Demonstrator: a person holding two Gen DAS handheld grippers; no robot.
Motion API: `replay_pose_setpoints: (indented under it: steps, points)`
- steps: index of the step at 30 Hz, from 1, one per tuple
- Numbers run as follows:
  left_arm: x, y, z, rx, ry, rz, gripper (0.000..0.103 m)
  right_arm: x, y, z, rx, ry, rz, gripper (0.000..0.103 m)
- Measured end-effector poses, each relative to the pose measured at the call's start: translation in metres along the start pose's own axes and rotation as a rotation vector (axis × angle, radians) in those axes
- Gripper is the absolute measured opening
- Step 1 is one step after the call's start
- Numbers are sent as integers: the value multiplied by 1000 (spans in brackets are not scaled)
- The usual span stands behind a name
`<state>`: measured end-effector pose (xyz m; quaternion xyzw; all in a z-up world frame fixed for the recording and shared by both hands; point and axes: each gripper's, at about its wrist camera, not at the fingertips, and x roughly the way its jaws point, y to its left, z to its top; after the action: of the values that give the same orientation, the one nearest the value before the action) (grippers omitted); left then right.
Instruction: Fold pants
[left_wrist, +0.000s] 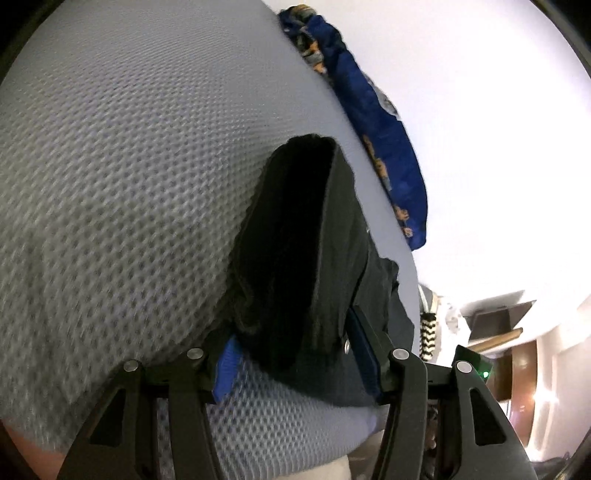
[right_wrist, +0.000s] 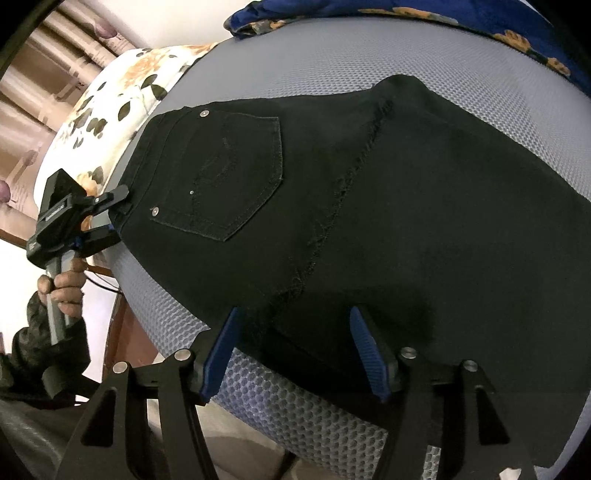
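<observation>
Black denim pants (right_wrist: 369, 206) lie folded on a grey mesh mattress (right_wrist: 332, 59), back pocket facing up, waistband toward the left. My left gripper (left_wrist: 295, 350) is open, its blue pads on either side of the waistband edge (left_wrist: 306, 236). It also shows in the right wrist view (right_wrist: 118, 214) at the waistband, held by a hand. My right gripper (right_wrist: 295, 354) is open, its pads on either side of the pants' near edge at the mattress rim.
A blue flowered blanket (right_wrist: 424, 14) lies along the far side of the mattress; it also shows in the left wrist view (left_wrist: 376, 122). A white flowered pillow (right_wrist: 110, 107) sits at the left end. Curtains (right_wrist: 44, 66) hang behind it.
</observation>
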<state>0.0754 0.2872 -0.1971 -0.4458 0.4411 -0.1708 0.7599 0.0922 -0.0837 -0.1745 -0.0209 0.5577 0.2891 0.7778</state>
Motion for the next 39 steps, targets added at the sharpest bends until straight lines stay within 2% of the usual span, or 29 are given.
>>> replay_pose_setpoints:
  steps: [6,9,12,15,17,19,25,28,33,39]
  points:
    - [18,-11,18,89,-2,16,56,-1,-1,-1,16,-6,6,61]
    - [25,-18,16,142,8,26,56,-2,-2,-2,17,-11,11,64]
    - [29,-22,10,169,34,37,46,-1,0,-2,11,-14,15,66]
    - [26,-24,9,150,24,8,29,-3,1,-1,4,-22,15,67]
    - [21,-27,9,101,12,-24,26,-8,1,0,1,-34,9,67]
    - [13,-33,8,104,-3,-34,25,-19,0,-1,0,-68,12,67]
    - [10,-110,0,205,-26,-94,24,-73,-19,0,34,-215,-2,67]
    - [21,-147,-7,257,-7,-103,24,-103,-42,-1,82,-289,-26,67]
    - [63,-208,-25,342,56,-104,24,-146,-91,-11,181,-381,-80,67]
    - [127,-254,-59,414,175,-101,24,-172,-144,-31,302,-420,-85,67]
